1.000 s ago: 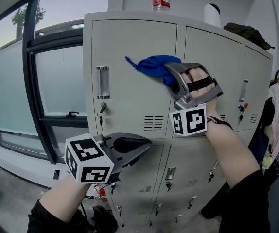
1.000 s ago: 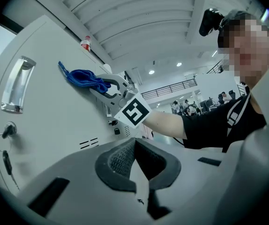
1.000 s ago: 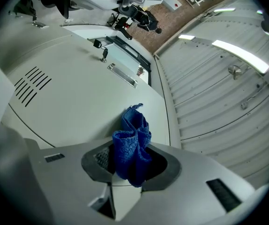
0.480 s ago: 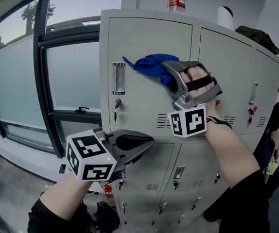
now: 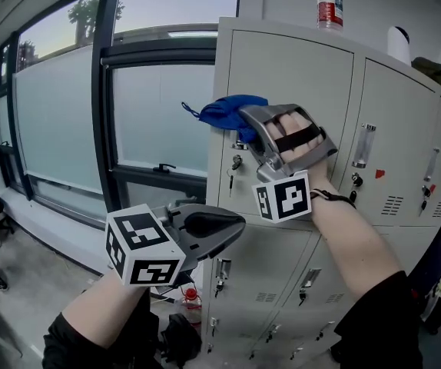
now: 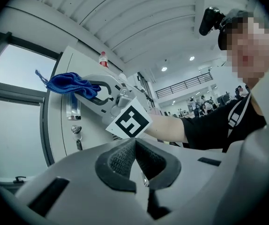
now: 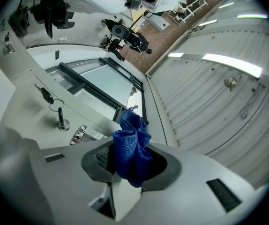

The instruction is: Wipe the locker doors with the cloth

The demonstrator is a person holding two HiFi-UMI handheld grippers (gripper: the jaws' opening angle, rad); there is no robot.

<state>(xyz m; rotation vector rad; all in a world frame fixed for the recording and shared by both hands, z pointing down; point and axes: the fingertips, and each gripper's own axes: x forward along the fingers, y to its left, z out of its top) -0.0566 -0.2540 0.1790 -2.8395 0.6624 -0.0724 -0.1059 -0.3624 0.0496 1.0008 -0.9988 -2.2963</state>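
Gripping the cloth: the right gripper (image 5: 245,120) has its jaws clamped down on a bunched-up blue cloth (image 5: 222,109). The right gripper view shows the wad squeezed between the two pads and sticking out past the tips.
Cloth spot: up against the top-left locker door (image 5: 293,71), close to that door's left edge. It sits just above the key (image 5: 237,162) hanging in the lock, and a loose tail of fabric pokes out to the left, over toward the window (image 5: 159,114).
From the other side: the left gripper view shows the cloth sitting right at the top of the door's shiny handle (image 6: 72,108).
Right hand (image 5: 293,137): wrapped into the gripper's handle under a black strap, arm reaching up, with the marker cube (image 5: 282,198) just below the hand.
Left gripper (image 5: 232,225): held low, well apart from the cloth, nose pointing at the lockers in front of the lower row of doors. Its jaws are pressed together with nothing between them.
Lockers: pale grey, tall doors on top with vents and keys, smaller doors underneath.
Up top: a plastic bottle (image 5: 329,6) with a red label stands on the locker roof.
Window: big dark frame, frosted lower panes, immediately left of the lockers.
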